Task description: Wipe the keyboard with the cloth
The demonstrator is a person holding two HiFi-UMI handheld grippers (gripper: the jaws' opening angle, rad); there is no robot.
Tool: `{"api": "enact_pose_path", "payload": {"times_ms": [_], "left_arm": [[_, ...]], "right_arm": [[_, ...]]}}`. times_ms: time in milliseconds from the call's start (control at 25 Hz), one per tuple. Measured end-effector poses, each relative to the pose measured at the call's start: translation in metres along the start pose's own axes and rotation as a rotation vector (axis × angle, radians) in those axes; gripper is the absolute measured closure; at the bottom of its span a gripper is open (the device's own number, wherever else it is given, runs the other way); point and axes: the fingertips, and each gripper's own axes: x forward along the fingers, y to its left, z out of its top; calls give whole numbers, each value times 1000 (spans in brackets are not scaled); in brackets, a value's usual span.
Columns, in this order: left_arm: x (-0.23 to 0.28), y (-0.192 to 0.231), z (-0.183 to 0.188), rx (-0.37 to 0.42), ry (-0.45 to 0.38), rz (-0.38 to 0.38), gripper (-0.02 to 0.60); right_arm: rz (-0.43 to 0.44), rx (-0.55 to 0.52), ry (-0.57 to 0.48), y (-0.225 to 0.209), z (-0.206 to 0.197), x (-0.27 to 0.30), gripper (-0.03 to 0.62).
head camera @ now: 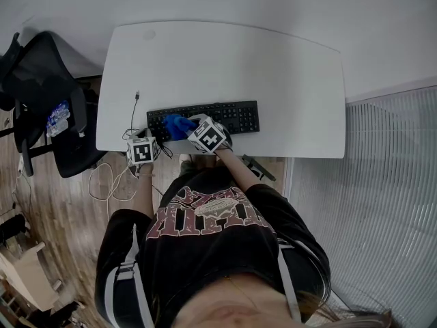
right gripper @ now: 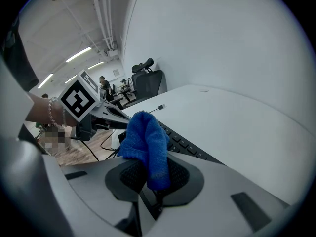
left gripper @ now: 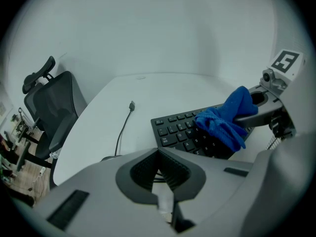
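A black keyboard (head camera: 225, 117) lies near the front edge of the white desk (head camera: 225, 60). My right gripper (head camera: 205, 134) is shut on a blue cloth (head camera: 178, 126), which hangs onto the keys at the keyboard's left end. In the right gripper view the cloth (right gripper: 144, 141) is pinched between the jaws, above the keyboard (right gripper: 190, 147). My left gripper (head camera: 142, 149) hovers at the desk's front edge, left of the keyboard. Its jaws (left gripper: 159, 158) are shut with nothing between them. From it I see the cloth (left gripper: 224, 122) draped on the keyboard (left gripper: 180, 132).
A loose black cable (left gripper: 126, 122) with a free plug runs over the desk left of the keyboard. A black office chair (head camera: 48, 101) stands off the desk's left side. More cables (head camera: 109, 180) trail on the wooden floor below the front edge.
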Motion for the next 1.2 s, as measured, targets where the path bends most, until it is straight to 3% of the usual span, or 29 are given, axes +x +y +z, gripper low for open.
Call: {"api": "enact_pose_path", "payload": {"times_ms": [1200], "left_arm": [[-2, 0, 0, -7, 0, 21, 546]], "right_arm": [[-58, 30, 22, -28, -25, -30, 530]]}}
